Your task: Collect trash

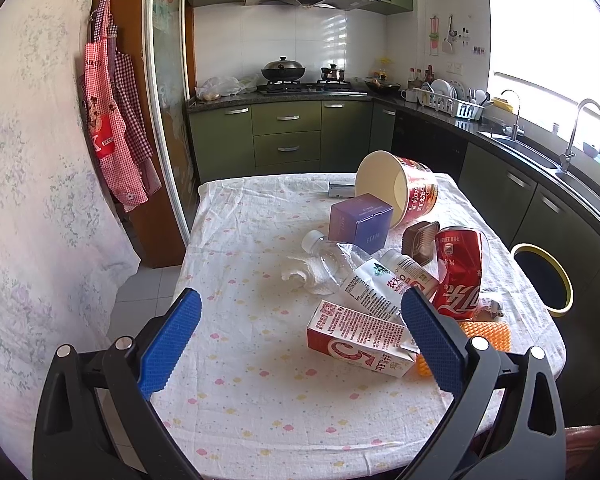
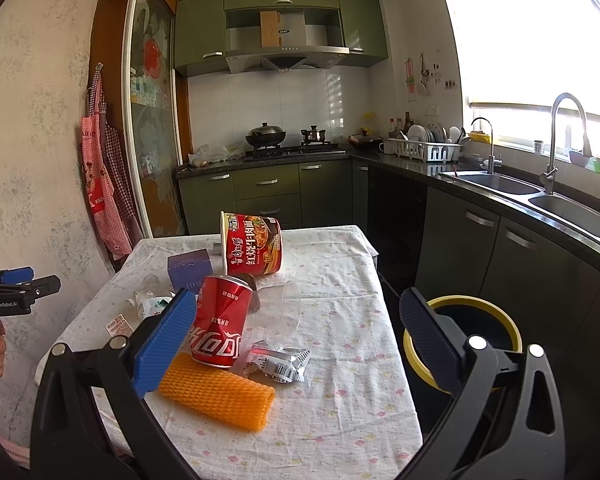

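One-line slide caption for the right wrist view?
Open right gripper hovers over a cloth-covered table of trash: red cola can, orange foam net, noodle cup; yellow-rimmed bin alongside.

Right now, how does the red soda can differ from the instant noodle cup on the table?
The red soda can is dented and slimmer; the noodle cup is wider and keeps its shape. The can is metal, the cup paper with a white inside. The can sits nearer the orange foam net; the cup lies farther back. Both are red and tipped over.

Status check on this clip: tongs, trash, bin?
Left tongs open, empty. Right tongs open, empty. Red can, orange net, wrapper on table. Yellow-rimmed bin beside table, unobstructed.
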Motion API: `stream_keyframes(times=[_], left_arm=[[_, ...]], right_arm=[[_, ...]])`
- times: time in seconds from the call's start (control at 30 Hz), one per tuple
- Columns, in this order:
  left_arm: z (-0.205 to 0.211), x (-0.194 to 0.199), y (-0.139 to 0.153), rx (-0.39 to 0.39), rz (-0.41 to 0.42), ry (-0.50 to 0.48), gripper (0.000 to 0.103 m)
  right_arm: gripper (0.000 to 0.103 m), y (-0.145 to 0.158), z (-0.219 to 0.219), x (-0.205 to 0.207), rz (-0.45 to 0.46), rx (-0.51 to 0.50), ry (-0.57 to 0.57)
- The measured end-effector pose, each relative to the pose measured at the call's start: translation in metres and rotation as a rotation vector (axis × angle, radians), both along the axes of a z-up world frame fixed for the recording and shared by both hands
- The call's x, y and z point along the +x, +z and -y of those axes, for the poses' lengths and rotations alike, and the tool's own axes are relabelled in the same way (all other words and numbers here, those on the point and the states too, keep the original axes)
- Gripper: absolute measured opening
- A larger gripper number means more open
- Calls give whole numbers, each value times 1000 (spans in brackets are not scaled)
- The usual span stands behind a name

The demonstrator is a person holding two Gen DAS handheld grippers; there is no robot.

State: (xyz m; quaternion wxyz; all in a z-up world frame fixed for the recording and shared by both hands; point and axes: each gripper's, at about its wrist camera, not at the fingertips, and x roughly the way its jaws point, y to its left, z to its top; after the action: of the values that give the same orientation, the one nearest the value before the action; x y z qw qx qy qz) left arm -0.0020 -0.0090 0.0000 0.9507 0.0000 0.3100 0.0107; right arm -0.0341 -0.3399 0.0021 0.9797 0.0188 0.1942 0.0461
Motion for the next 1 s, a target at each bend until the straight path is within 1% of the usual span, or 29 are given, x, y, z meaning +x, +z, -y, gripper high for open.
stream_keyframes(times=[1.0], left_arm=[[3, 3, -4, 6, -13, -16, 99]], right_arm=[[97, -5, -1, 2, -7, 2, -4]])
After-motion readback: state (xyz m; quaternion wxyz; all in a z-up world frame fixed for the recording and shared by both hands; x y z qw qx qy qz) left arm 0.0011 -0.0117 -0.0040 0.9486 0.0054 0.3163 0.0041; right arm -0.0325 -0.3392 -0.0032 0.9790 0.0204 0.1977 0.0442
